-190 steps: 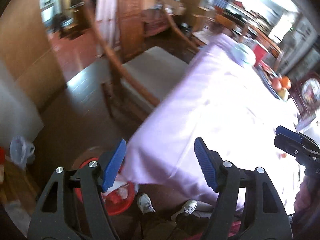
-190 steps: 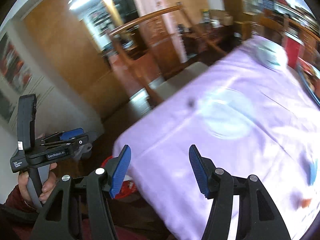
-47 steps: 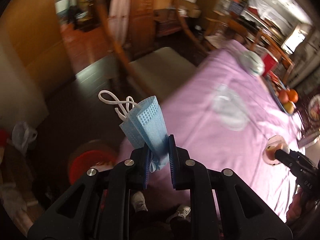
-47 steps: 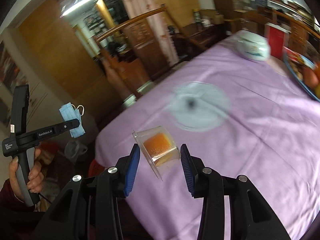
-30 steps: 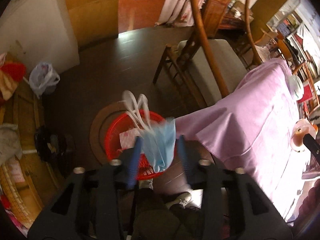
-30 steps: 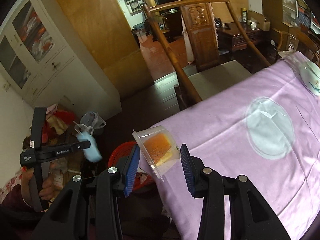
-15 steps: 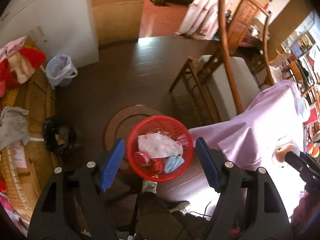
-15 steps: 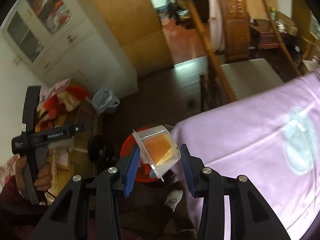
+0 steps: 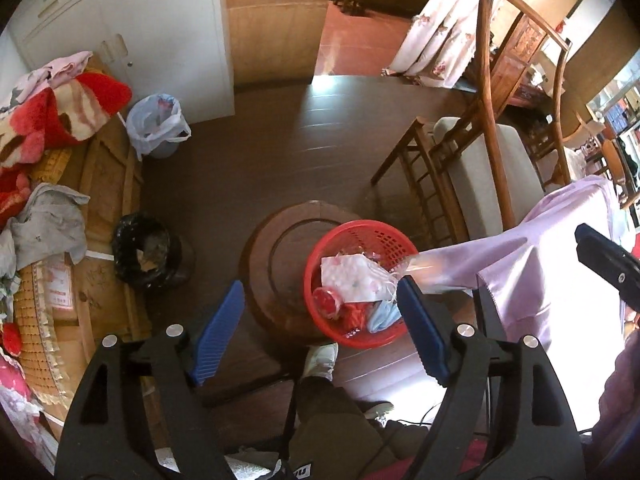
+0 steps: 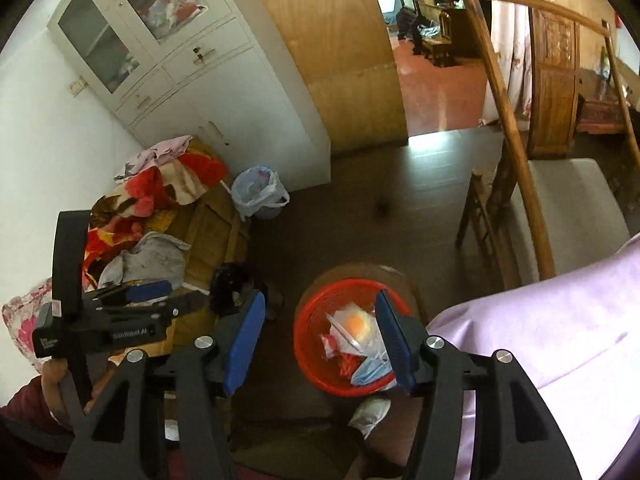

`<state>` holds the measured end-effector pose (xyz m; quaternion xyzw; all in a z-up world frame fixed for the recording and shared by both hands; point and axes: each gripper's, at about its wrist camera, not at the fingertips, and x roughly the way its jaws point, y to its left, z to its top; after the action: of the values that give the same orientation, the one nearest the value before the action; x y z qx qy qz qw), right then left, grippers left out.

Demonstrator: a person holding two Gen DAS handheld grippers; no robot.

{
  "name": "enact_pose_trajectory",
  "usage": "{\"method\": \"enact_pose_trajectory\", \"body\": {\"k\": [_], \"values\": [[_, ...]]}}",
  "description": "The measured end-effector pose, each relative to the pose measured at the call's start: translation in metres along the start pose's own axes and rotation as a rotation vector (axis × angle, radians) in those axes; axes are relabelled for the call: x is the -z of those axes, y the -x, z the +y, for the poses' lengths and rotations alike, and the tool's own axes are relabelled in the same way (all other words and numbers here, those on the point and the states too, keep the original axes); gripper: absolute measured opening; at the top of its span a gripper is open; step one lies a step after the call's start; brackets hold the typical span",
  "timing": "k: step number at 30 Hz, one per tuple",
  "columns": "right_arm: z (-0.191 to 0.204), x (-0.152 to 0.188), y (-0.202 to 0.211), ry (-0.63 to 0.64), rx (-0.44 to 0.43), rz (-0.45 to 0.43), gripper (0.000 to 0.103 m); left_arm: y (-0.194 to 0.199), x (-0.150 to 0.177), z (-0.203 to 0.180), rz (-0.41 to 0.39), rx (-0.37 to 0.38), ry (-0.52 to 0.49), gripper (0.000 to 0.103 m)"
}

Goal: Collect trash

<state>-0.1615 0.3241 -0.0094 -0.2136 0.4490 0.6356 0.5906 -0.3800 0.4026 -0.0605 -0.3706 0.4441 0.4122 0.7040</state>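
Looking down from the left wrist, the left gripper (image 9: 320,328) hangs over the dark floor with its blue pads spread wide and opening further, nothing between them. Beyond its right pad sits the red basket (image 9: 362,236) on a round wooden stand (image 9: 272,248). Inside lie a white flowered wrapper (image 9: 352,280), a red scrap and a blue face mask (image 9: 382,318) near the front rim. A blurred clear cup (image 9: 420,268) shows at the basket's right edge, against the purple tablecloth (image 9: 540,264). A white shoe (image 9: 320,356) stands just beside the basket.

From the right wrist, the right gripper (image 10: 320,340) points down at the same basket (image 10: 308,312), its jaws opening and empty. The plastic cup (image 10: 354,326) with its orange contents is free of the pads, in the basket on the other trash, the mask (image 10: 370,370) in front of it. At the left, a hand (image 10: 56,384) holds the other gripper.
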Motion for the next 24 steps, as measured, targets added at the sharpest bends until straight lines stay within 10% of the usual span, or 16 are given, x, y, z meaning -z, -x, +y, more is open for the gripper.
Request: {"method": "enact_pose_trajectory", "body": {"k": [24], "values": [[-0.012,0.055,0.044,0.063,0.121,0.066,0.074,0.034,0.033,-0.071,-0.080,-0.113,-0.087,0.088]]}}
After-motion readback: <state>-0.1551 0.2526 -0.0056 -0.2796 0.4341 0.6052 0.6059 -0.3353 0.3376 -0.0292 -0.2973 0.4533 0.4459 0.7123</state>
